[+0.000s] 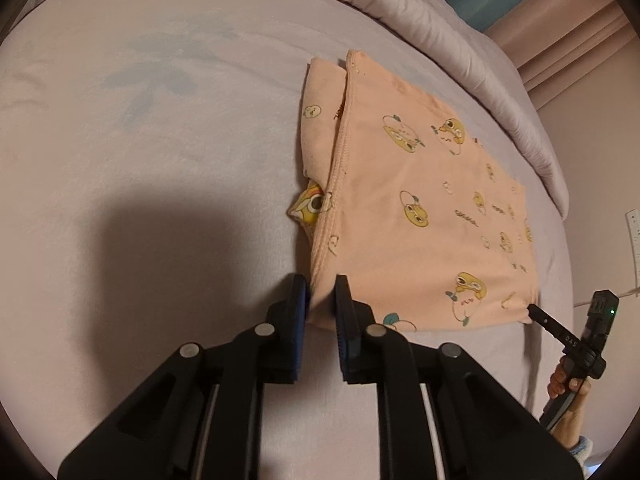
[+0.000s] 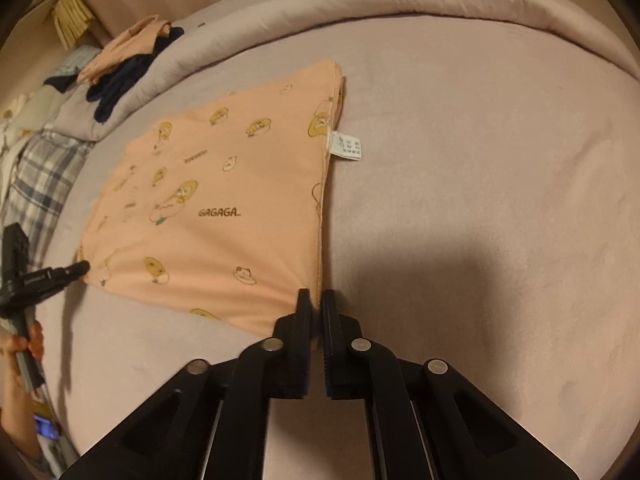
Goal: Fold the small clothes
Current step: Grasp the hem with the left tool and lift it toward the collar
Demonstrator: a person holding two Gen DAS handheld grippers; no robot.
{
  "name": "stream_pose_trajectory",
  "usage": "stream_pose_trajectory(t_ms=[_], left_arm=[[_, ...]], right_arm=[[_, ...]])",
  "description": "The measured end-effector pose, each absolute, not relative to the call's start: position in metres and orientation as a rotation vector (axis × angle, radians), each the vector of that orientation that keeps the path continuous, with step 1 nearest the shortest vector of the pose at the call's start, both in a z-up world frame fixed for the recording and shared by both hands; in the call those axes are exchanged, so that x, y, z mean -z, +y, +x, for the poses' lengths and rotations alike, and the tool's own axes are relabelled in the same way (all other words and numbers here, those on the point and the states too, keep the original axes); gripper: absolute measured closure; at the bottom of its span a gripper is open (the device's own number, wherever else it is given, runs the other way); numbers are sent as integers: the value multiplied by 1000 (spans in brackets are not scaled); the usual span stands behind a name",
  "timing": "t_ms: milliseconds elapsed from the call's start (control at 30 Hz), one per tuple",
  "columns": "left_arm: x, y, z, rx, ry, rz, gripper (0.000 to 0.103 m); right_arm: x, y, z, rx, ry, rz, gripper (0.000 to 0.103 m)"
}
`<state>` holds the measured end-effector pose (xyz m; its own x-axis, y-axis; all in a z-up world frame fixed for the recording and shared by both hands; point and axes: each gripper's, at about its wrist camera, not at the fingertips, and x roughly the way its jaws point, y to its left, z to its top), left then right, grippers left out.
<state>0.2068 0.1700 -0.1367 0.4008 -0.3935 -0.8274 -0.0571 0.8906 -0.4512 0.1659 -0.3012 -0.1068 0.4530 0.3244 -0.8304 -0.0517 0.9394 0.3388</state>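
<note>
A peach garment with yellow cartoon prints (image 1: 420,208) lies folded flat on the bed sheet (image 1: 160,160). My left gripper (image 1: 322,292) is shut on its near left corner. In the right wrist view the same garment (image 2: 224,208) shows with a white care label (image 2: 347,146) at its right edge. My right gripper (image 2: 317,304) is shut on the near right corner. Each gripper also shows in the other's view: the right one in the left wrist view (image 1: 534,310), the left one in the right wrist view (image 2: 82,267), both at the garment's corners.
A rolled grey duvet (image 2: 400,8) runs along the far side of the bed. A pile of peach and dark navy clothes (image 2: 128,60) sits on it at the left. A plaid cloth (image 2: 36,184) lies at the left edge.
</note>
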Motion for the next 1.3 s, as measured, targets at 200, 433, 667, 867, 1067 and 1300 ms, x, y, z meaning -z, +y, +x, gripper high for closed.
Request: stream_pose_trajectory(t_ms=[200, 433, 667, 867, 1067, 1300], left_arm=[[129, 196, 196, 242, 1098, -544, 62], [140, 191, 221, 321, 1083, -725, 59], [151, 180, 246, 350, 1084, -782, 59], [153, 182, 258, 358, 1079, -797, 59], [156, 182, 274, 373, 1085, -823, 58], [156, 176, 292, 393, 1095, -845, 52]], right_arm=[[106, -331, 158, -275, 1028, 482, 62], [127, -326, 176, -332, 1028, 650, 61], [127, -317, 189, -381, 1030, 674, 61], [129, -319, 193, -404, 1021, 684, 61], [127, -320, 192, -403, 1016, 678, 61], [119, -323, 188, -340, 981, 652, 61]])
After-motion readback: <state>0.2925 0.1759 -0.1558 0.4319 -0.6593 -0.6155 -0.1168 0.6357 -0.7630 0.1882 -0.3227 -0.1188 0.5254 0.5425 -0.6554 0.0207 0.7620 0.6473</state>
